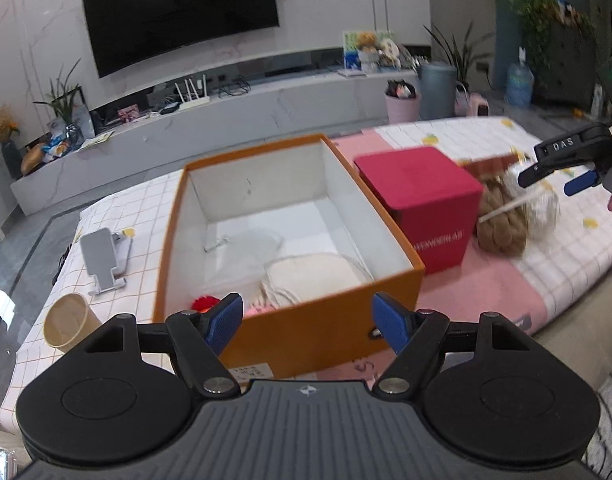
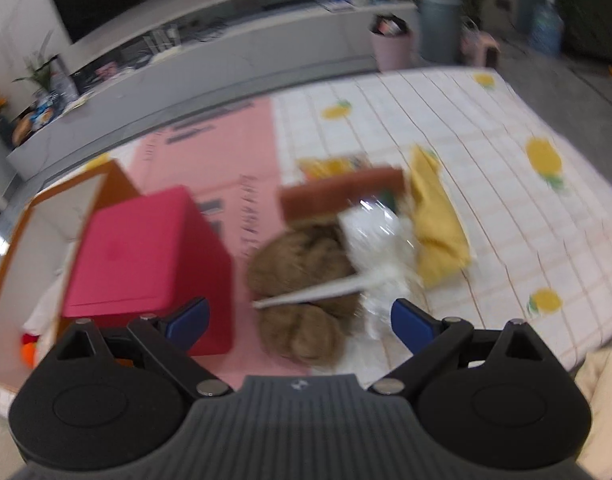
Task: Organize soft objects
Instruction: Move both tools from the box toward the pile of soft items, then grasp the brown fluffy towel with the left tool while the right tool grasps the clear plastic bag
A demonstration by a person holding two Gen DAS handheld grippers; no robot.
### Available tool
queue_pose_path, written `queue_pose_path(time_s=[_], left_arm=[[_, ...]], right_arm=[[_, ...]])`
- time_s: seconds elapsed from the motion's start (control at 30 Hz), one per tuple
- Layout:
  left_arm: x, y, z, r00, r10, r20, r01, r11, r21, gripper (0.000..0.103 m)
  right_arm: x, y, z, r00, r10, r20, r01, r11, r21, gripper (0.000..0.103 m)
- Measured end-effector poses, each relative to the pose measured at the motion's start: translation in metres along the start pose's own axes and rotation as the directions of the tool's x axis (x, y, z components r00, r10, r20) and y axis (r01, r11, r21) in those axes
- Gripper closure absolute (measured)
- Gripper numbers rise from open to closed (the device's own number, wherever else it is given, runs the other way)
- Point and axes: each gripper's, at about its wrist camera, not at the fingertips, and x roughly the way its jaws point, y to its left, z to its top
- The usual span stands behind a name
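Note:
An open orange box (image 1: pixel 306 320) stands on the table and holds a cream cloth bag (image 1: pixel 314 276), a red fuzzy thing (image 1: pixel 204 303) and something pink. My left gripper (image 1: pixel 306 322) is open and empty, just in front of the box's near wall. A brown braided yarn bundle (image 2: pixel 302 280) in clear plastic wrap (image 2: pixel 376 240) with a white stick lies right of a red box (image 2: pixel 146 252). My right gripper (image 2: pixel 300 320) is open and empty, hovering just above the near end of the bundle. It also shows in the left wrist view (image 1: pixel 562 178). A yellow cloth (image 2: pixel 438 220) lies beyond.
The red box (image 1: pixel 422 200) stands close between the orange box and the yarn bundle (image 1: pixel 502 220). A brown bar-shaped thing (image 2: pixel 342 194) lies behind the bundle. A paper cup (image 1: pixel 68 322) and a grey phone stand (image 1: pixel 104 258) sit at the table's left. The checked tablecloth (image 2: pixel 506 200) covers the table.

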Motion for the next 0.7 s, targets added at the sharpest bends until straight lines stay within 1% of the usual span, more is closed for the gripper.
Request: queue_pose_path(time_s=[0.1, 0.2, 0.33, 0.43, 0.53, 0.57, 0.6, 0.63, 0.67, 0.7], left_arm=[[0.004, -0.006, -0.006, 1.000, -0.017, -0.004, 0.017, 1.000, 0.012, 0.016], [0.004, -0.020, -0.011, 0.999, -0.033, 0.009, 0.033, 0.998, 0.057, 0.016], [0.004, -0.038, -0.014, 0.998, -0.066, 0.021, 0.064, 0.994, 0.084, 0.016], [0.002, -0.053, -0.018, 0.995, -0.094, 0.032, 0.089, 0.989, 0.118, 0.016], [0.006, -0.069, -0.022, 0.996, -0.087, 0.020, 0.083, 0.986, 0.145, 0.016], [0.009, -0.073, -0.023, 0.997, -0.078, 0.005, 0.076, 0.987, 0.144, 0.016], [0.014, -0.078, -0.022, 0.998, -0.054, -0.023, 0.057, 0.990, 0.132, 0.016], [0.017, -0.083, -0.020, 0.998, -0.037, -0.042, 0.042, 0.992, 0.117, 0.016], [0.020, -0.088, -0.018, 0.998, -0.039, -0.048, 0.044, 0.993, 0.109, 0.016], [0.021, -0.094, -0.016, 0.998, -0.052, -0.045, 0.057, 0.992, 0.112, 0.016]], right_arm=[[0.015, -0.018, -0.006, 1.000, -0.006, 0.008, 0.006, 0.999, 0.039, 0.008], [0.030, -0.032, -0.008, 1.000, -0.021, 0.021, 0.020, 0.998, 0.053, 0.008], [0.046, -0.046, -0.012, 0.999, -0.036, 0.040, 0.033, 0.997, 0.066, 0.018], [0.059, -0.053, -0.015, 0.998, -0.021, 0.064, 0.019, 0.999, 0.037, 0.020], [0.068, -0.060, -0.019, 0.994, -0.009, 0.109, 0.009, 1.000, 0.001, 0.024], [0.071, -0.062, -0.020, 0.992, -0.006, 0.125, 0.007, 1.000, -0.009, 0.031], [0.073, -0.064, -0.019, 0.991, -0.017, 0.132, 0.020, 1.000, -0.023, 0.038], [0.076, -0.064, -0.017, 0.990, -0.050, 0.131, 0.056, 0.998, -0.037, 0.053], [0.078, -0.065, -0.014, 0.989, -0.076, 0.128, 0.082, 0.996, -0.040, 0.055], [0.077, -0.066, -0.011, 0.989, -0.081, 0.127, 0.084, 0.996, -0.026, 0.055]])
